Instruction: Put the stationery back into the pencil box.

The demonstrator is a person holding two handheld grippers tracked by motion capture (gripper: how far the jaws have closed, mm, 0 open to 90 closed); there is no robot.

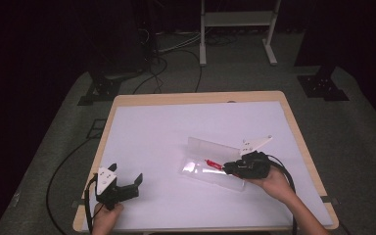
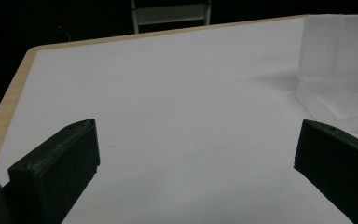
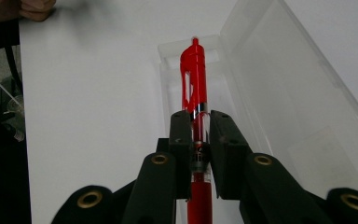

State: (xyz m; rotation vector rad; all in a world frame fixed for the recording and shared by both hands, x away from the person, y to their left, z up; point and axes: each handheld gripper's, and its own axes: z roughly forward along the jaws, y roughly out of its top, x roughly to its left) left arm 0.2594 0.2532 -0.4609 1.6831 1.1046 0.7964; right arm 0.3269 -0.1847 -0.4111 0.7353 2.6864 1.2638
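Right gripper [image 3: 199, 135] clamped on red pen [image 3: 194, 70], kept parallel to open clear case [image 3: 279, 79] toward twelve o'clock for lowering flat; left gripper [image 2: 196, 154] parted, idle.

A bench [image 1: 127, 100] with a pale wooden edge is covered by a white sheet [image 1: 176, 132]. Grey carpeted floor [image 1: 362, 127] is seen around it. Black cables [image 1: 156, 73] are strewn across the floor behind the bench, near the legs of a white metal frame [image 1: 235, 19]. Two black stand bases [image 1: 103, 90] [image 1: 323, 85] are placed at the far corners. The background is left in darkness.
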